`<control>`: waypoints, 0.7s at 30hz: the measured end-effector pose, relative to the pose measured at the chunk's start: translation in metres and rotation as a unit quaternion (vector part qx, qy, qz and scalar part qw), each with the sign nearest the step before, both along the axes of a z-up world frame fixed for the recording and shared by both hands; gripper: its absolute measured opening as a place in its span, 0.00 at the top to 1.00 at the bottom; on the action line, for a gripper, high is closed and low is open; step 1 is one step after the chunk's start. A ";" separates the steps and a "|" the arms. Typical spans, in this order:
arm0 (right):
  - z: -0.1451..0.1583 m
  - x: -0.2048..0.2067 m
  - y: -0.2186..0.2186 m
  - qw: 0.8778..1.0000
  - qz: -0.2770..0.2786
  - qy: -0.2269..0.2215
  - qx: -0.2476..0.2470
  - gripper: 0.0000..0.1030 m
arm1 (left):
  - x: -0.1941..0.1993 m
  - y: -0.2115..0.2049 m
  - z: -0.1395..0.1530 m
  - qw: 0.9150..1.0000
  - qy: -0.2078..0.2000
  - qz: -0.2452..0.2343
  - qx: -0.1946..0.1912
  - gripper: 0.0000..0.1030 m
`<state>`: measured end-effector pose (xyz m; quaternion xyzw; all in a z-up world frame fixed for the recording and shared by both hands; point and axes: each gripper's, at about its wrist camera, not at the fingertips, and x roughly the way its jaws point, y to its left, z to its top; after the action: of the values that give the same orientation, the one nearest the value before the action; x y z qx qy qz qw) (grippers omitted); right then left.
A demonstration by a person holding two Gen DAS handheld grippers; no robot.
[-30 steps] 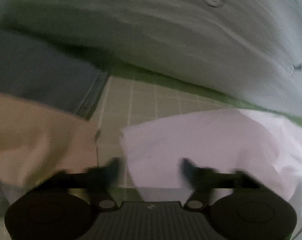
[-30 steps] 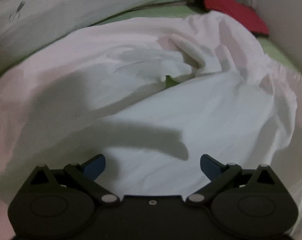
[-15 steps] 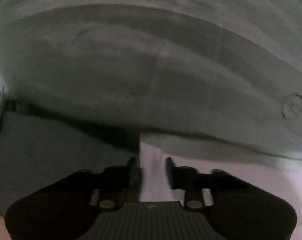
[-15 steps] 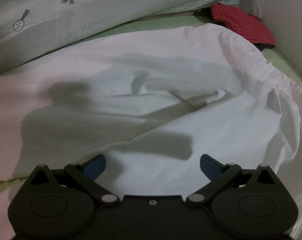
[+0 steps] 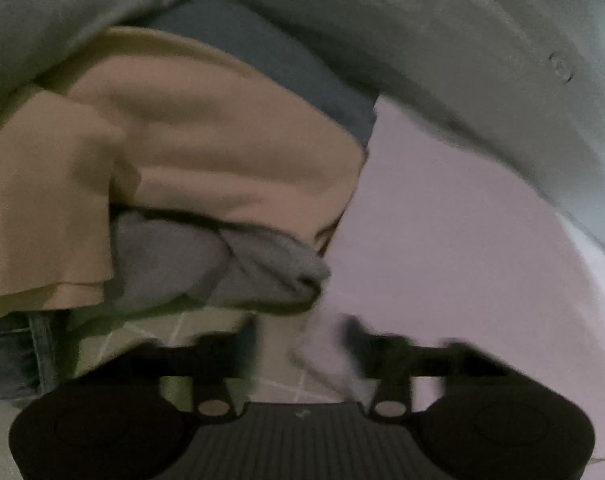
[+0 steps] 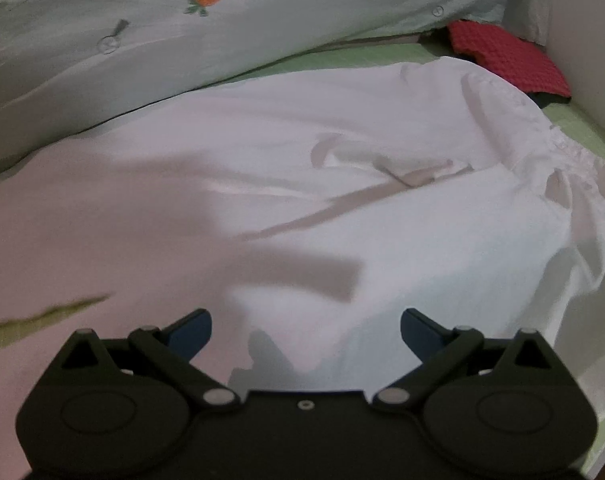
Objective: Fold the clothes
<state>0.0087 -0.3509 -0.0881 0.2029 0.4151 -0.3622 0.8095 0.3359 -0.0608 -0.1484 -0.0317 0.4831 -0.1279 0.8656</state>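
Observation:
A pale pink-white garment (image 6: 342,208) lies spread and creased on the green bed sheet (image 6: 574,128), with a gathered elastic edge (image 6: 562,148) at the right. My right gripper (image 6: 305,326) is open and empty, just above the garment's near part. In the left wrist view the same garment (image 5: 462,248) fills the right side. My left gripper (image 5: 300,344) is blurred, its jaws apart over the garment's corner (image 5: 322,340) and the checked sheet (image 5: 182,328).
A heap of clothes sits to the left: a tan piece (image 5: 206,152), a grey piece (image 5: 222,264), a blue-grey piece (image 5: 286,64) and denim (image 5: 10,356). A carrot-print quilt (image 6: 222,20) runs along the back. A red cloth (image 6: 506,60) lies by the white wall (image 6: 582,40).
My left gripper swung left and down, and its jaws went from nearly closed on the pink cloth to apart. The garment was pulled flatter in the right wrist view. My right gripper stayed open.

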 end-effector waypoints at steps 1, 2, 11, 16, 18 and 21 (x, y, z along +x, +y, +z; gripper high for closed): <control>0.001 -0.004 0.005 1.000 0.004 0.001 -0.002 0.01 | -0.002 0.001 0.001 1.000 0.001 -0.002 -0.013 0.98; 0.002 -0.009 0.010 1.000 0.008 0.001 -0.004 0.01 | -0.005 0.006 0.004 1.000 0.000 0.005 -0.020 0.98; 0.007 -0.047 0.029 1.000 0.011 -0.019 -0.004 0.01 | -0.044 0.039 0.034 1.000 -0.026 0.012 0.004 0.96; 0.012 -0.074 0.025 0.999 0.002 -0.049 -0.009 0.00 | -0.083 0.042 0.049 0.999 -0.033 0.025 0.025 0.45; 0.013 -0.088 0.017 0.998 -0.008 -0.062 -0.014 0.00 | -0.105 0.032 0.053 0.999 -0.037 0.009 0.022 0.35; 0.013 -0.116 -0.006 0.996 -0.037 -0.083 -0.015 0.00 | -0.147 -0.002 0.046 0.998 -0.040 -0.040 0.042 0.29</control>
<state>-0.1072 -0.3574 -0.0751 0.2352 0.3331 -0.3796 0.8304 0.1888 -0.0632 -0.1021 0.0294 0.4543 -0.1431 0.8788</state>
